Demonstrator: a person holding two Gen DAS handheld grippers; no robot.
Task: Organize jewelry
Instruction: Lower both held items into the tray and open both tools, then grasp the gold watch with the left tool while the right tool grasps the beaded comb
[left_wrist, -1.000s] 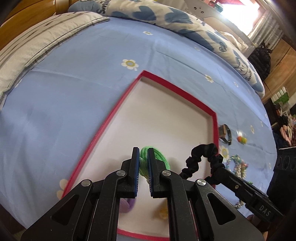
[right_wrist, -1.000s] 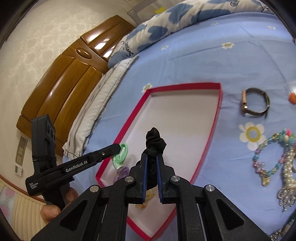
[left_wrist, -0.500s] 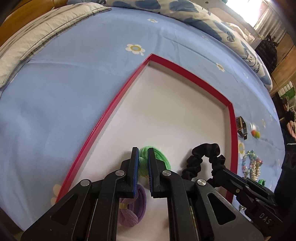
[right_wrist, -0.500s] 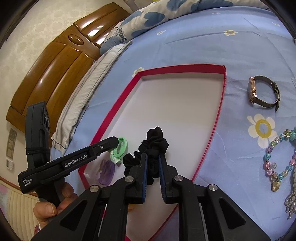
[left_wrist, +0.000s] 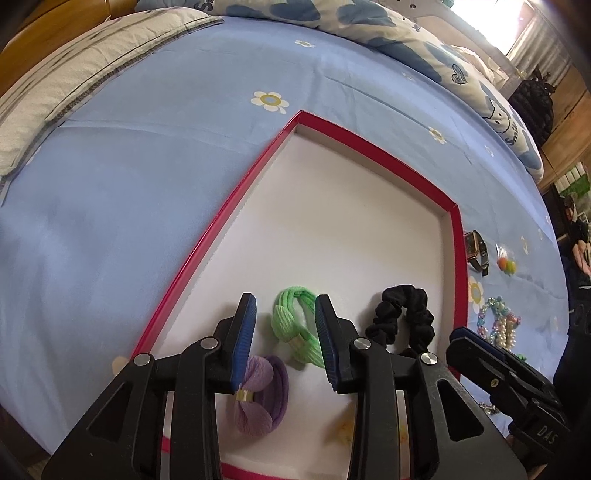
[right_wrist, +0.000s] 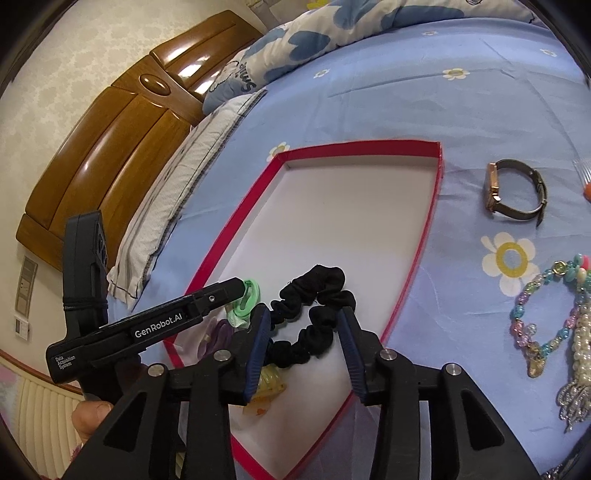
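Note:
A red-rimmed white tray (left_wrist: 236, 199) (right_wrist: 354, 147) lies on the blue bedsheet. In its near end, a green hair tie (left_wrist: 295, 325) (right_wrist: 245, 299) rests on the floor between the opening jaws of my left gripper (left_wrist: 286, 317), pads clear of it. A black scrunchie (left_wrist: 404, 321) (right_wrist: 314, 314) lies to its right, between the opening jaws of my right gripper (right_wrist: 303, 332), also untouched. A purple hair tie (left_wrist: 262, 395) (right_wrist: 218, 334) and a yellow clip (left_wrist: 345, 432) (right_wrist: 267, 384) lie nearer me in the tray.
Right of the tray on the sheet lie a wristwatch (right_wrist: 517, 192) (left_wrist: 476, 251), beaded and pearl bracelets (right_wrist: 554, 317) (left_wrist: 498, 325) and small orange and green beads (left_wrist: 506, 264). Pillows and a patterned quilt (right_wrist: 295, 40) lie beyond, with a wooden headboard (right_wrist: 110, 147).
Both grippers went from shut to open. The green hair tie and the black scrunchie were let go and now lie on the tray floor.

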